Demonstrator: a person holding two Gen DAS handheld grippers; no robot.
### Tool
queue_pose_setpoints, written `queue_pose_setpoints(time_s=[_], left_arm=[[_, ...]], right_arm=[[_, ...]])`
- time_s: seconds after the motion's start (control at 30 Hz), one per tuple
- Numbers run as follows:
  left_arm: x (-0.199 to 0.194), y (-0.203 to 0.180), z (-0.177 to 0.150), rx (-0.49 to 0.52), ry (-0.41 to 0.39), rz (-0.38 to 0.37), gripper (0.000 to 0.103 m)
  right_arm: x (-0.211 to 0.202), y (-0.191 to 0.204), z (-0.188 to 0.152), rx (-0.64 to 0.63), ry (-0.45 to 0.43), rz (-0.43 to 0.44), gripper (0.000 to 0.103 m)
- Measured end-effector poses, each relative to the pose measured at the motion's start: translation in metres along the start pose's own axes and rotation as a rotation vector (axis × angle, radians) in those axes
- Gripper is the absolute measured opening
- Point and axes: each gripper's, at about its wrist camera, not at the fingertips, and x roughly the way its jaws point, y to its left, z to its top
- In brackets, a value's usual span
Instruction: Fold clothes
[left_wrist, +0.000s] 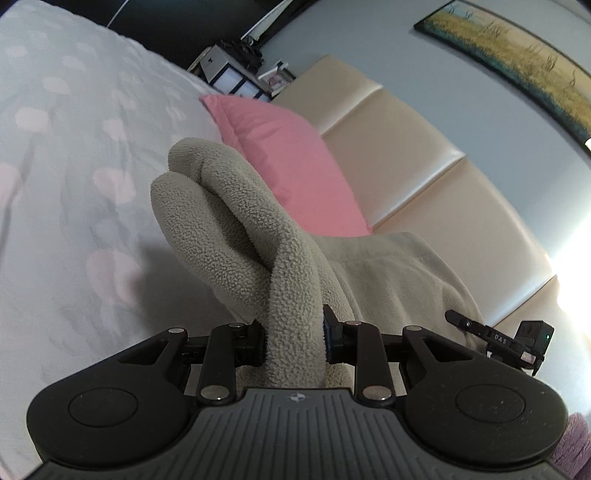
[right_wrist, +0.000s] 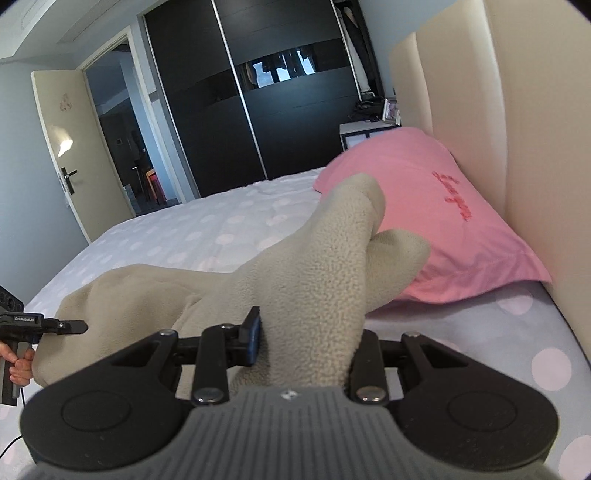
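Left wrist view, lower centre: the left hand-held gripper (left_wrist: 294, 341) is clenched on a thick roll of the beige fleece garment (left_wrist: 236, 221), which rises from the jaws toward the middle of the frame and droops over in two lobes. Lower right, the rest of the fleece runs off to the right hand-held gripper (left_wrist: 458, 318) at the frame edge.

Right wrist view, lower left: the fleece sags down to the bed (right_wrist: 184, 236). Lower centre, the right hand-held gripper is grasping its own bunched corner, which points up toward the pink pillow (right_wrist: 443, 206) at upper right.

So the garment's long axis spans gripper to gripper, both holding equally; I'd say the next move is a shared lay-down onto the bed.
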Motion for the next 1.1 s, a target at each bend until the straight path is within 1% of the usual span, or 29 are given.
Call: queue_pose_setpoints(time_s=[0.13, 0.17, 0.23, 0.3, 0.33, 0.4, 0.47, 0.53, 0.57, 0.6, 0.67, 0.73, 0.8, 0.83, 0.9, 0.97, 1.0, 1.03, 1.1], left_arm=[[0.021, 0.01, -0.014, 0.002, 0.052, 0.034, 0.024], [0.022, 0.013, -0.017, -0.001, 0.051, 0.035, 0.024], [0.023, 0.02, -0.023, -0.008, 0.049, 0.038, 0.024], [0.021, 0.026, -0.024, -0.013, 0.061, 0.053, 0.024], [0.021, 0.027, -0.026, 0.005, 0.073, 0.071, 0.024], [0.02, 0.031, -0.029, 0.016, 0.093, 0.095, 0.025], [0.02, 0.034, -0.033, 0.0, 0.105, 0.114, 0.027], [0.02, 0.032, -0.035, 0.023, 0.113, 0.147, 0.033], [0.019, 0.031, -0.035, 0.038, 0.118, 0.165, 0.036], [0.017, 0.03, -0.035, 0.048, 0.123, 0.186, 0.041], [0.011, 0.027, -0.034, 0.073, 0.137, 0.226, 0.043], [0.002, 0.025, -0.033, 0.107, 0.143, 0.27, 0.047], [-0.006, 0.019, -0.034, 0.145, 0.157, 0.319, 0.049], [-0.01, 0.016, -0.034, 0.164, 0.164, 0.343, 0.051], [-0.018, 0.008, -0.036, 0.199, 0.17, 0.386, 0.051], [-0.028, -0.003, -0.041, 0.247, 0.164, 0.412, 0.051], [-0.034, -0.009, -0.044, 0.272, 0.158, 0.423, 0.052], [-0.038, -0.015, -0.047, 0.291, 0.156, 0.417, 0.053], [-0.047, -0.024, -0.056, 0.319, 0.167, 0.415, 0.053]], right_arm=[[0.018, -0.024, -0.023, 0.021, 0.04, -0.013, 0.034], [0.023, -0.029, -0.03, 0.027, 0.054, -0.022, 0.034], [0.031, -0.04, -0.045, 0.046, 0.077, -0.053, 0.035], [0.034, -0.053, -0.057, 0.094, 0.083, -0.076, 0.037], [0.035, -0.057, -0.064, 0.109, 0.095, -0.096, 0.039], [0.042, -0.064, -0.075, 0.141, 0.144, -0.153, 0.043], [0.048, -0.067, -0.087, 0.187, 0.195, -0.209, 0.048], [0.054, -0.07, -0.096, 0.197, 0.233, -0.265, 0.05], [0.054, -0.07, -0.1, 0.2, 0.24, -0.279, 0.054], [0.052, -0.072, -0.102, 0.204, 0.239, -0.29, 0.056], [0.047, -0.074, -0.103, 0.211, 0.241, -0.318, 0.064], [0.039, -0.076, -0.103, 0.208, 0.244, -0.367, 0.068], [0.029, -0.077, -0.104, 0.195, 0.245, -0.392, 0.068], [0.025, -0.077, -0.104, 0.172, 0.255, -0.418, 0.068], [0.014, -0.078, -0.104, 0.158, 0.259, -0.474, 0.068], [0.004, -0.076, -0.104, 0.154, 0.25, -0.53, 0.066], [-0.002, -0.072, -0.104, 0.141, 0.24, -0.55, 0.063], [-0.009, -0.067, -0.105, 0.125, 0.223, -0.556, 0.059], [-0.024, -0.052, -0.107, 0.084, 0.168, -0.515, 0.056]])
